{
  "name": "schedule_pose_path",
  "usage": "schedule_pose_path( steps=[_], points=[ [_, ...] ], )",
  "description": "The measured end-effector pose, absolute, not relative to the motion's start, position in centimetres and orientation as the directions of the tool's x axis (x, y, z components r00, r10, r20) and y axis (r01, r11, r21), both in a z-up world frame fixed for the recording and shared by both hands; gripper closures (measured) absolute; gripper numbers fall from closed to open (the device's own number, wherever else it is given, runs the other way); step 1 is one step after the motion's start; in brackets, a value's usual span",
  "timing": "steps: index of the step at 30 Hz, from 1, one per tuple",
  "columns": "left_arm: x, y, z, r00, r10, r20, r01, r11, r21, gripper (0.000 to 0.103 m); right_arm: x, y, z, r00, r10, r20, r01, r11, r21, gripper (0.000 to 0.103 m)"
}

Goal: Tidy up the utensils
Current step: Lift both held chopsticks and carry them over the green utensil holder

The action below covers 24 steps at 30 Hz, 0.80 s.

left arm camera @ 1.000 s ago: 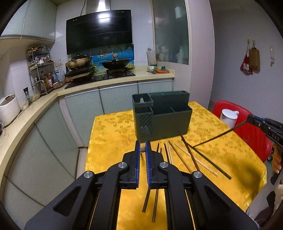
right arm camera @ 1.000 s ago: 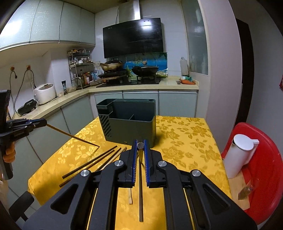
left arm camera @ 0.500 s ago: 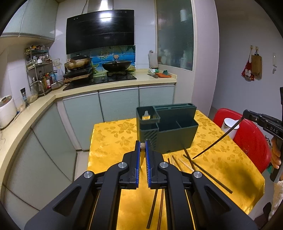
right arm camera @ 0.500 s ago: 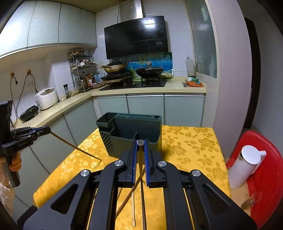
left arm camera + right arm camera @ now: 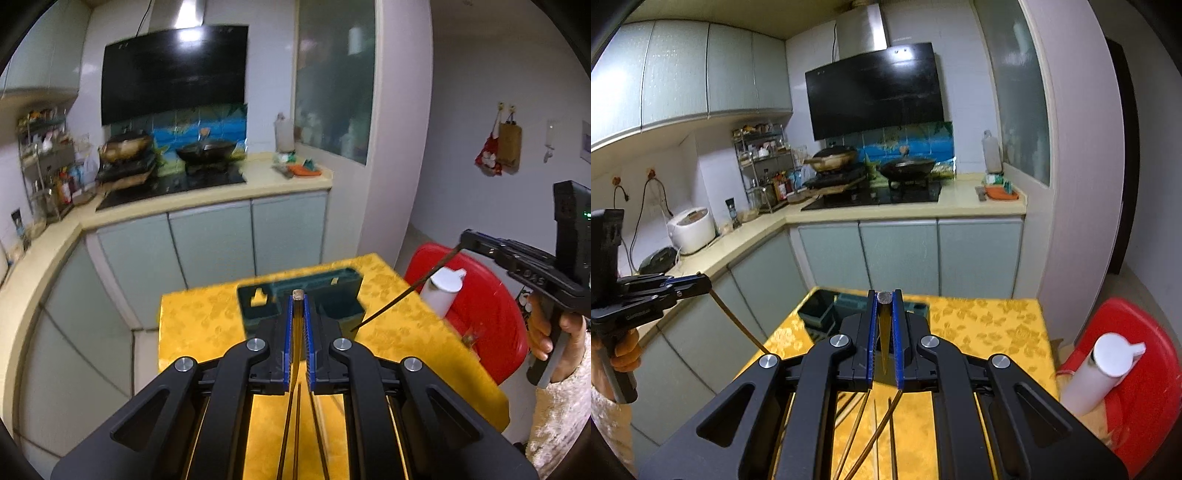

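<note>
We hold one chopstick (image 5: 297, 295) in each clenched hand-held gripper (image 5: 298, 306) — the organizer (image 5: 343, 301) sits ahead, below both tips.

Two chopsticks are hanging in the air, each pinched at its top end: a light wooden one (image 5: 297, 295) and a dark one (image 5: 885, 297), both slanting down above the yellow table. More chopsticks (image 5: 875, 435) are lying loose on the cloth. The dark green holder (image 5: 332, 295) is standing upright at the table's far edge, compartments open upward.
</note>
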State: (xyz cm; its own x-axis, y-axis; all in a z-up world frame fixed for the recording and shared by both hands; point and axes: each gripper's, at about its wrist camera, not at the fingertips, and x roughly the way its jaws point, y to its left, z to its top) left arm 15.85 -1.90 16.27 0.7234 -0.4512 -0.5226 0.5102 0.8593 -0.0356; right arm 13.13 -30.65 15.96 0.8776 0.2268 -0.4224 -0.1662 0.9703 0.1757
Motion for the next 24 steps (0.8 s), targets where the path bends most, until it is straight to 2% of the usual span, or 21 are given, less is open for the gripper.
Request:
schedule_pose_path(
  steps=[6,11,24],
  points=[
    [16.8,-4.4,19.8,0.766,-0.450,-0.460,0.498,0.867,-0.018,0.098,15.2,-30.6,17.5,0.886,0.196,-0.420,-0.141,0.977,0.159,0.095],
    [19.2,-6.9,21.0,0.795,-0.429,-0.429,0.474,0.881,-0.003,0.098,17.8,-30.5,16.5,0.859,0.192,-0.475,-0.130,0.978,0.161,0.095],
    [26.2,-10.3,14.0,0.733,-0.353,-0.581,0.437,0.900,0.005,0.097,23.3,-29.1,12.9,0.763,0.147,-0.629,-0.082,0.988,0.132,0.095]
  ],
)
